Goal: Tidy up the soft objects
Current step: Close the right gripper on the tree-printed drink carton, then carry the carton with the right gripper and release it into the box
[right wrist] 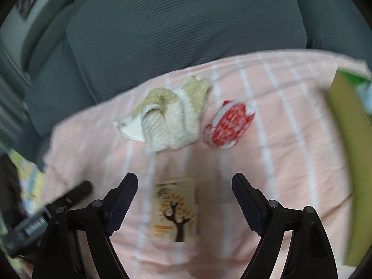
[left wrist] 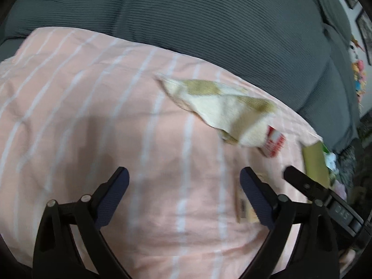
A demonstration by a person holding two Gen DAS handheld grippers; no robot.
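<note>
Left wrist view, left claw (left wrist: 183,197): released, jaws spread wide over the pink striped sheet (left wrist: 93,116), nothing between them.
Left wrist view, cream knit cloth (left wrist: 220,107): ahead and right of the claw, lying crumpled, likely waiting to be sorted.
Left wrist view, red patterned piece (left wrist: 274,143): just beyond the cloth, touching its far edge.
Right wrist view, right claw (right wrist: 184,200): released, jaws apart, gripping nothing; a tree-print card (right wrist: 176,211) lies flat on the sheet between them.
Right wrist view, cream cloth: ahead, slightly left.
Right wrist view, red piece: ahead, just beside the cloth.
Right wrist view, green bin (right wrist: 348,139): far right, probably the drop spot.
</note>
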